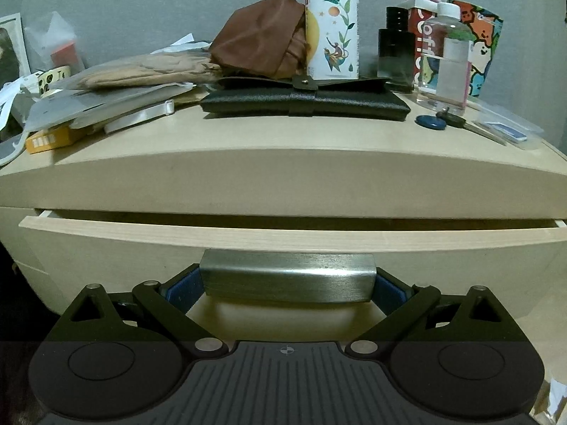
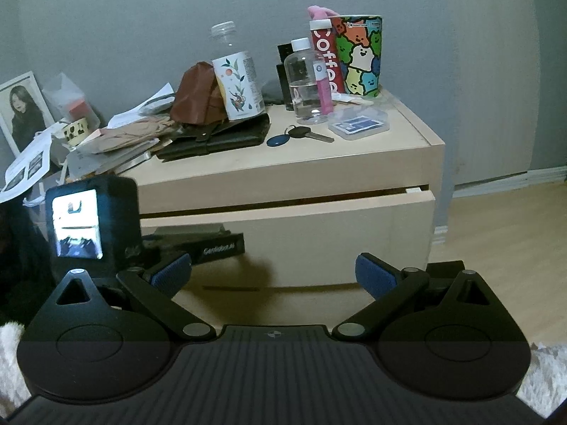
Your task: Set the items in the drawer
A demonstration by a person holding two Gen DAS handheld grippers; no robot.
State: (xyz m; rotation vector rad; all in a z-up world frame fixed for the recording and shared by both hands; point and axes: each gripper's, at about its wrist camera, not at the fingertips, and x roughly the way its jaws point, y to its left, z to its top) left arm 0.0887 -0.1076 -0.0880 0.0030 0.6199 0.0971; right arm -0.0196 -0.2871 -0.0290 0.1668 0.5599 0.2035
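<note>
While the drawer (image 1: pixel 283 237) is sitting slightly pulled out of the nightstand (image 1: pixel 276 177), the left gripper (image 1: pixel 287 288) is straddling the metal handle (image 1: pixel 287 276), blue pads (image 1: pixel 182 288) lying at both handle ends. Can't tell if they're actually clamping it or just flanking it.

Right gripper (image 2: pixel 273 274) is hanging in front of the drawer face, jaws spread wide, holding nothing. In its view the left gripper's camera body (image 2: pixel 92 226) is showing at left, screen lit, up against the drawer front.

Task items are all sitting on the nightstand top:
- black wallet (image 1: pixel 304 101) lying flat at centre, brown cloth (image 1: pixel 258 39) bunched behind it
- printed bottle (image 1: pixel 332 33) standing upright, just behind the wallet
- dark perfume bottle (image 1: pixel 396 49) and clear bottle (image 1: pixel 447 60) standing to the right
- key with blue fob (image 1: pixel 430 123) lying near the front edge, clear plastic case (image 1: pixel 506 125) beside it
- colourful cup (image 2: pixel 359 55) and red coffee tube (image 2: pixel 326 60) standing at back right
- paper stack (image 1: pixel 106 92) piling up on the left
</note>
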